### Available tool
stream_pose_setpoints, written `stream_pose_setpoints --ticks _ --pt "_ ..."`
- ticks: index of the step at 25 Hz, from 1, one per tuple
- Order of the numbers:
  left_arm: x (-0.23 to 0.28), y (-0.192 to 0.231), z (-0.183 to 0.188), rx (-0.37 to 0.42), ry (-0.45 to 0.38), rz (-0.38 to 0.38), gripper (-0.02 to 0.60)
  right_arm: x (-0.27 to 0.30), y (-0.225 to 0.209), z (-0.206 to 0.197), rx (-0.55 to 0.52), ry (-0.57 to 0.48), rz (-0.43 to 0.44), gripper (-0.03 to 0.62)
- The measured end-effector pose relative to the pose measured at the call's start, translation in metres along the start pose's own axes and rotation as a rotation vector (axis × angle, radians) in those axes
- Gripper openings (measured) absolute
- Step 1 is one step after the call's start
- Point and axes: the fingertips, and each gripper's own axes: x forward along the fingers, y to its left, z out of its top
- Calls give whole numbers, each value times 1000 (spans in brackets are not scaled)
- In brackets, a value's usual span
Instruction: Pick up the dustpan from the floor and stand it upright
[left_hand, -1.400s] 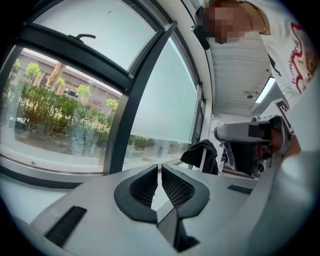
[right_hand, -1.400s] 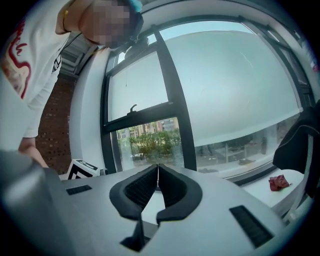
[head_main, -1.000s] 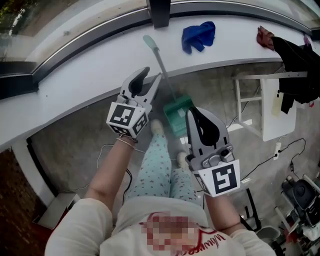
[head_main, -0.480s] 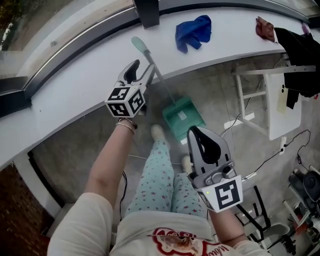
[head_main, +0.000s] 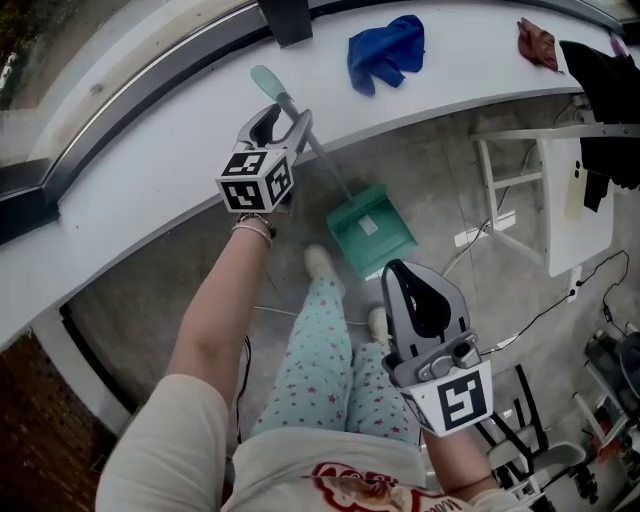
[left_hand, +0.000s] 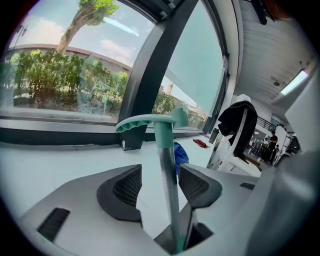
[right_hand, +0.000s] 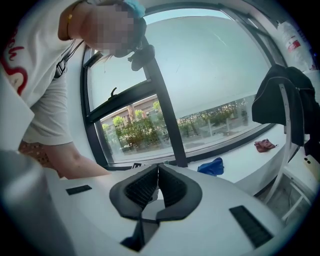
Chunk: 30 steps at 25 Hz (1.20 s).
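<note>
Dustpan (head_main: 370, 232) sits at the middle of the head view, its green pan on the grey floor (head_main: 440, 150) just above our feet. Its handle (head_main: 325, 160) runs toward the upper left, up to the white ledge (head_main: 150, 190).

Only the head view shows the pan and both grippers at once. There we see the left gripper (head_main: 283, 118) at the upper left, around the top part of the handle. The right gripper (head_main: 398, 275) is at the lower middle, well apart from the dustpan.

The left gripper view shows what the head view cannot. The handle (left_hand: 165, 150) stands upright between the jaws of the left gripper (left_hand: 160, 172), right of middle, close beside the right pad. A clear gap separates it from the left pad. These jaws have just been opening and now stand wide, so they grip nothing. The handle's green end rises above the pads, against the window.

The right gripper view shows the jaws of the right gripper (right_hand: 158, 170) closed together, with nothing between them.

A blue cloth (head_main: 385, 50) lies on the ledge at the top of the head view. It also shows behind the handle in the left gripper view (left_hand: 180, 154).
</note>
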Motion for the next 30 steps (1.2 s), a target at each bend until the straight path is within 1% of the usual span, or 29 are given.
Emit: stream_pose_setpoints --ticks 2,3,5,10,14,18,24,30 --pt "3 -3 -1 34 10 2 216 -2 -4 -1 1 0 -6 25" --pt "4 -6 -1 49 11 -3 192 -3 -6 -2 1 2 -10 25" --pt "5 -12 -2 67 13 -11 124 -6 -9 -4 3 7 -18 25" --pt "4 -15 -2 61 15 -6 119 -11 -5 -7 11 7 -19 25" --pt "-4 -30 -3 84 -5 -25 118 -14 -1 -6 8 2 -7 25" --pt "-18 -54 -4 139 -33 -44 118 -19 1 -2 2 -10 5 25" --pt "-41 -95 -11 187 -60 -83 115 -34 11 -2 -8 -21 35 25" --pt "-71 -135 -22 236 -122 -80 112 -60 20 -13 -17 -18 90 25"
